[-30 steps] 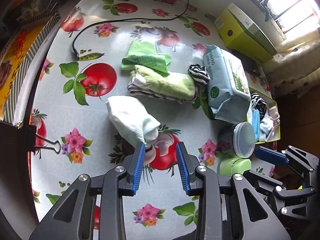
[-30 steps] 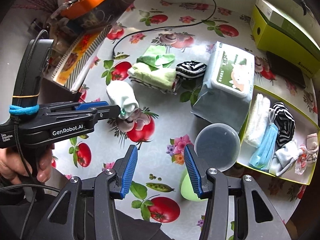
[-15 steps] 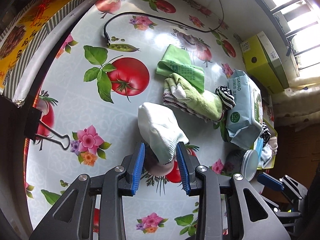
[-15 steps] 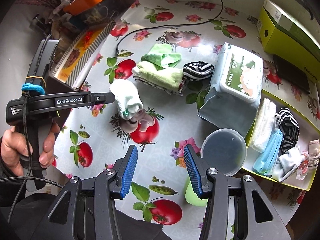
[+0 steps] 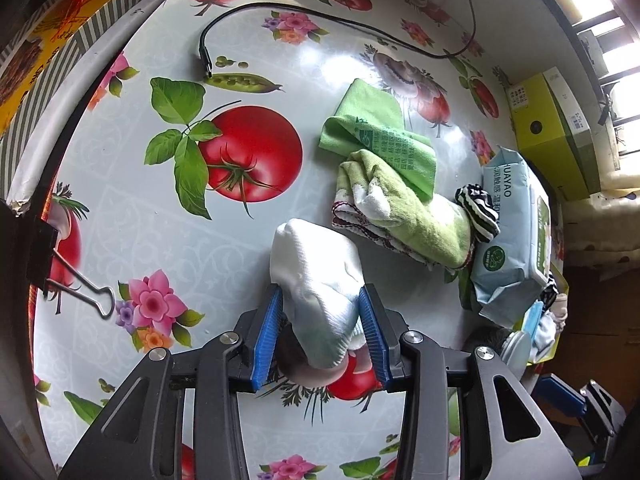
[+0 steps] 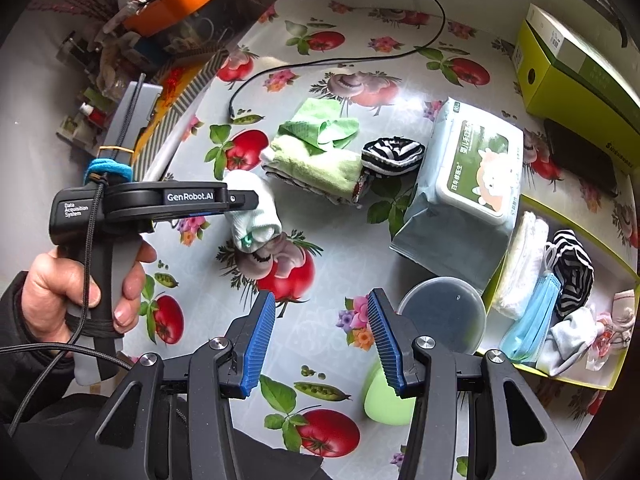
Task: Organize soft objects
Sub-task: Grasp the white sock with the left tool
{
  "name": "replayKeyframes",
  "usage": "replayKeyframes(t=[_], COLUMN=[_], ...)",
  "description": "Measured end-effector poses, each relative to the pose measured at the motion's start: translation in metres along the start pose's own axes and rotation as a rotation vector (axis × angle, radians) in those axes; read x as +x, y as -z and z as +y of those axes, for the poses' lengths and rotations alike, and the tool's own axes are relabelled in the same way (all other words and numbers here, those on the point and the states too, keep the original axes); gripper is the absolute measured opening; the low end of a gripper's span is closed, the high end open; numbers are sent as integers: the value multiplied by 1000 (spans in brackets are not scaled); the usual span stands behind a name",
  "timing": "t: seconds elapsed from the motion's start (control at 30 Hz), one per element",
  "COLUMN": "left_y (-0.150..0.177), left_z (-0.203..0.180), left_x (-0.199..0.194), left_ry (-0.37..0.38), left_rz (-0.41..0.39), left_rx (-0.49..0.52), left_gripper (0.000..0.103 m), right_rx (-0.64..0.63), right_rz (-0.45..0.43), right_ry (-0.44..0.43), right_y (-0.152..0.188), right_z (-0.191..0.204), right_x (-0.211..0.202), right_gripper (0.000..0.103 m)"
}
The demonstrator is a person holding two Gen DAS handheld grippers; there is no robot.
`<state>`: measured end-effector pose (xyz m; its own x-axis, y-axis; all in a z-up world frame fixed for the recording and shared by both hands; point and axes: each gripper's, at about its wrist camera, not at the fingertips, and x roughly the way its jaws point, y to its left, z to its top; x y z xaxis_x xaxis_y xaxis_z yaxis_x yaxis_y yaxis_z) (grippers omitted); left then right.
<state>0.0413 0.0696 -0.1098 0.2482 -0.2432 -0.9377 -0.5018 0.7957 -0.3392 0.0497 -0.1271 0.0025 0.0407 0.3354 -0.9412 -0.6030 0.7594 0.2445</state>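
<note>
Since the earlier frame the left gripper has come down over the white sock, which then lay ahead of its tips; its jaws have just been opening and now straddle the sock's cuff end. Whether the blue pads press the fabric cannot be told; the sock lies flat on the counter.

Left gripper, side view: held in a person's hand, tips at the sock.

Right gripper: jaws spread, nothing between them, hanging over the counter's flower-and-tomato print.

Sock: near the counter's middle, toe end pointing away from the left gripper.

Just beyond the sock: a folded green towel with a green cloth on top, touching.

Beside the towel: a striped black-and-white sock bundle, against a pack of wet wipes.

Beyond the wipes, at the counter's edge: a yellow-green tray holding a white folded cloth, a blue face mask, a striped bundle and pale small items.

Near the right gripper: a round lidded container and a green object, partly hidden.

Far side: black cable, yellow-green box. Counter rim: binder clip.
</note>
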Motion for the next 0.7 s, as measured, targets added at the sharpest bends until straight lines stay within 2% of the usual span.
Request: replayKeyframes(t=[0.27, 0.4, 0.47, 0.7], left_y=[1, 4, 5, 0], left_z=[2, 1, 3, 25], left_x=[5, 2, -2, -20], left_ry=[-3, 6, 11, -18], left_rz=[-8, -28, -36, -92], left_rx=[31, 65, 64, 40], left_gripper=[41, 26, 23, 21], right_rx=[-30, -54, -69, -120], right_rz=[-25, -35, -36, -6], right_ry=[20, 26, 19, 10], right_y=[-34, -57, -70, -115], right_z=[1, 2, 3, 8], right_x=[3, 9, 14, 46], right_gripper=[48, 48, 48, 48])
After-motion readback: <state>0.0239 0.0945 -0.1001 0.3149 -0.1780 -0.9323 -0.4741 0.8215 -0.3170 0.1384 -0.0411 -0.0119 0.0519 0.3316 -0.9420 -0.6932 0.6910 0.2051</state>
